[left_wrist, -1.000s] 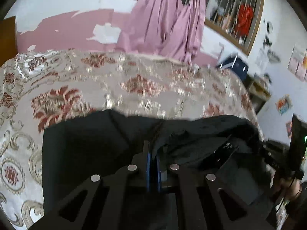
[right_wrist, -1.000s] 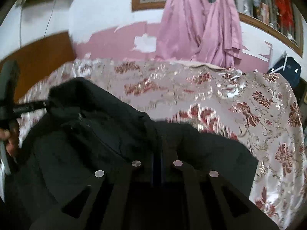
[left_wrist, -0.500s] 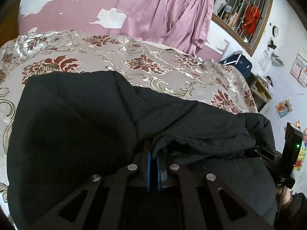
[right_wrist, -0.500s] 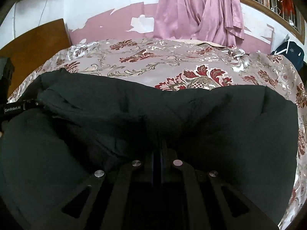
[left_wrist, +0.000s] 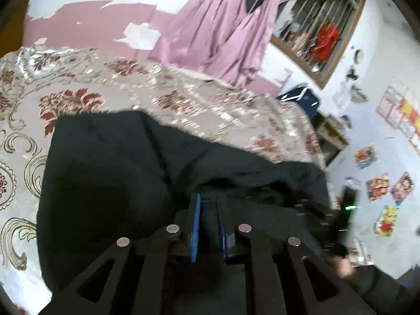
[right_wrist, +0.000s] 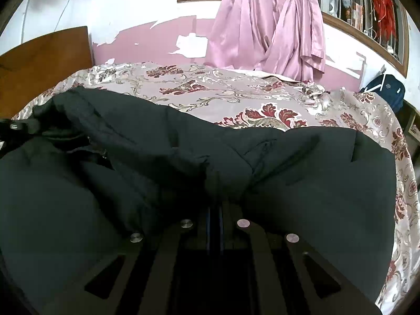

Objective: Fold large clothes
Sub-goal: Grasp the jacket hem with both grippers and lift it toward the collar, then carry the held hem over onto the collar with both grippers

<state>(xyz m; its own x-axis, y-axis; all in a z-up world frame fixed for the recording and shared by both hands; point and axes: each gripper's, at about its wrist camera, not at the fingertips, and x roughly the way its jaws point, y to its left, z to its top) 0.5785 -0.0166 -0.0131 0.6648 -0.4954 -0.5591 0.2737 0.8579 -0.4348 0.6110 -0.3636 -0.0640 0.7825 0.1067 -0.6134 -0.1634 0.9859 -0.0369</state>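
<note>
A large black padded jacket (left_wrist: 110,183) lies spread on a bed with a pink floral cover (left_wrist: 78,84). My left gripper (left_wrist: 208,199) sits low over the jacket's near edge; its blue pads stand a small gap apart with dark cloth between them, so the jaws look slightly open. In the right wrist view the jacket (right_wrist: 315,183) fills the lower frame. My right gripper (right_wrist: 214,183) is shut on a fold of the jacket, its tips buried in the cloth. The other gripper shows at the far left edge (right_wrist: 15,126).
A wooden headboard (right_wrist: 44,60) stands at the left. Pink curtains (right_wrist: 267,26) hang on the back wall by a barred window. A dark blue bag (right_wrist: 386,89) sits past the bed's right side. Posters (left_wrist: 378,186) hang on the right wall.
The left gripper's pads have parted from shut to a small gap and its view has swung right. The right gripper stays clamped on the jacket, which has settled lower on the bed.
</note>
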